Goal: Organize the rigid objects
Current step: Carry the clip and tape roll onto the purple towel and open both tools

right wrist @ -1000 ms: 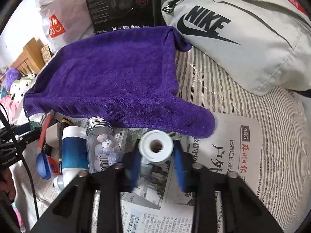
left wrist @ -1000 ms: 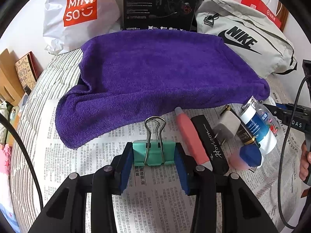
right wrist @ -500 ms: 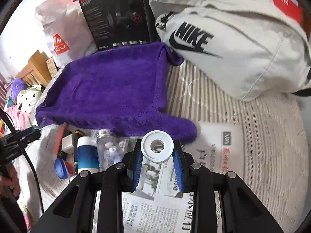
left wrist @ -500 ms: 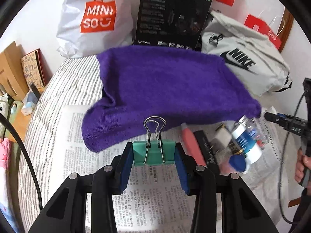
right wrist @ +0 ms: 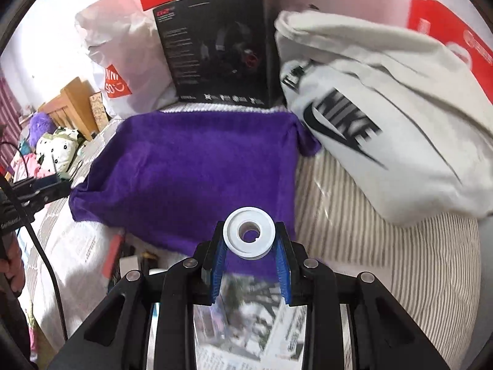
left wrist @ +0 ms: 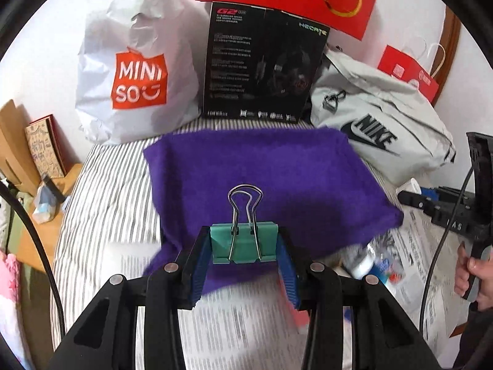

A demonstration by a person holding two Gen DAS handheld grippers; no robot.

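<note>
A: Place type? 
B: Home, a bedroom. Work surface was a bed with a striped sheet (left wrist: 101,203).
A: Other cues?
B: Shopping bag (left wrist: 135,71), Nike bag (left wrist: 379,126) and headset box (left wrist: 262,64) against the wall, plush toys (right wrist: 58,148) beside wooden furniture (right wrist: 74,98), newspaper (left wrist: 240,333) spread over the sheet.

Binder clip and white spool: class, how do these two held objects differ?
The binder clip is teal and boxy with wire handles pointing away from the camera; the white spool is round with a centre hole. The clip sits in the left claw, the spool in the right claw. Both are clamped between blue pads above the purple towel.
</note>
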